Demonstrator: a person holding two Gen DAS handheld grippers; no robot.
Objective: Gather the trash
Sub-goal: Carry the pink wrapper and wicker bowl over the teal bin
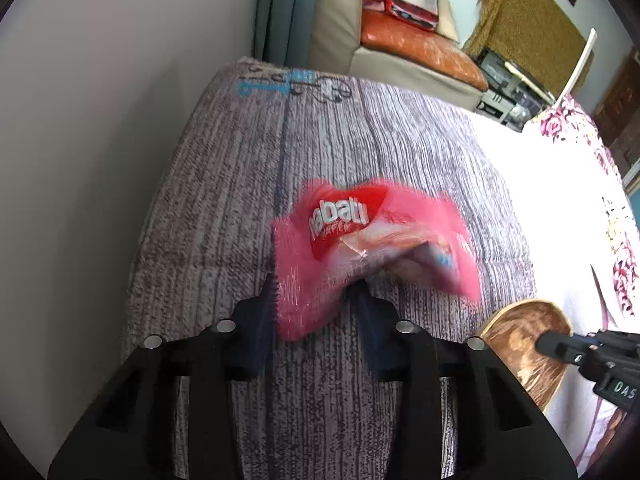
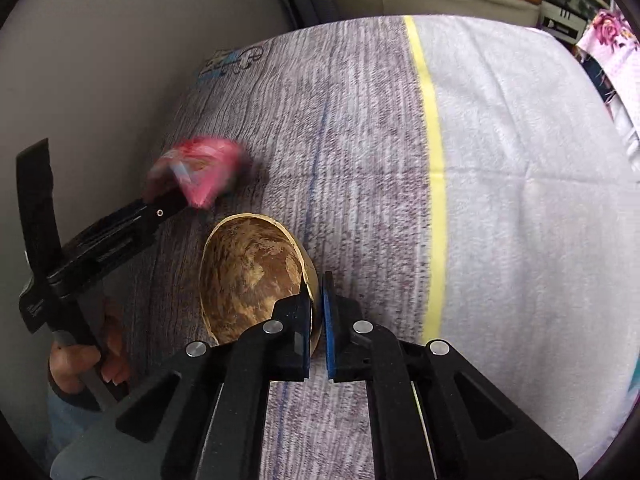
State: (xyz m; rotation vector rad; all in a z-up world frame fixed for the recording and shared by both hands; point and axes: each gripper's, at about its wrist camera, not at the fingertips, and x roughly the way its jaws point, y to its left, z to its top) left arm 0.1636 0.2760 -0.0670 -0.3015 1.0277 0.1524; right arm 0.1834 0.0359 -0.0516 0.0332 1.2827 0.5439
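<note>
Pink "nabati" wrapper (image 1: 372,240) in left gripper (image 1: 316,300)

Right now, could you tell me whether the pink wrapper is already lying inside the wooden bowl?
No, the pink wrapper is pinched by the left gripper beside the wooden bowl, whose inside shows nothing in it.

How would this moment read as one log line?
left gripper: shut on pink snack wrapper | right gripper: shut on wooden bowl rim

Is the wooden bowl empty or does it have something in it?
Empty: the wooden bowl, pinched at its rim by the right gripper, shows only bare grain inside.
</note>
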